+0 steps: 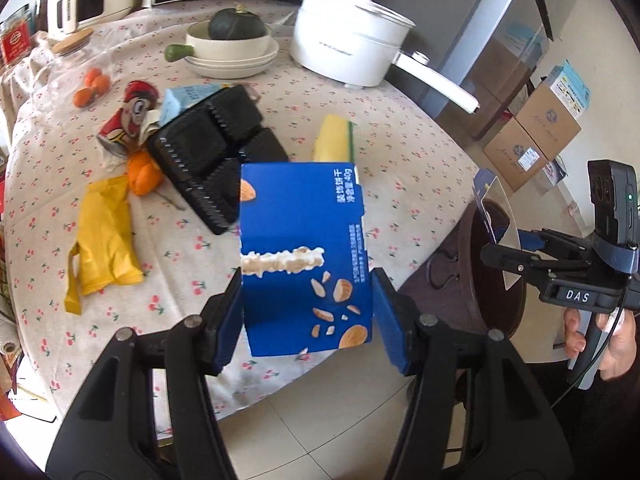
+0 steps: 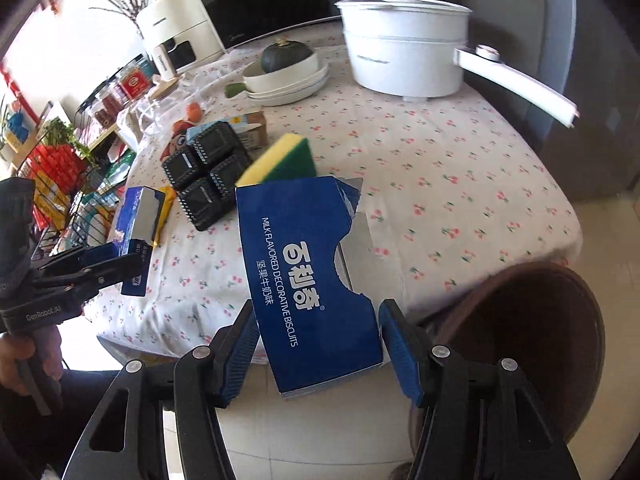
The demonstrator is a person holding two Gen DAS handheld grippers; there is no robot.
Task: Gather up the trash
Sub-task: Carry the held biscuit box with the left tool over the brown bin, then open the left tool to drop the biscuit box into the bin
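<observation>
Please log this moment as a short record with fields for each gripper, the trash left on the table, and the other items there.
left gripper: shut on blue almond biscuit box
right gripper: shut on torn blue biscuit box
trash on table: black plastic tray, yellow wrapper, crumpled red cartoon wrapper
other items: sponge, white pot, dark squash in white bowl, oranges
surface: cherry-print tablecloth
</observation>
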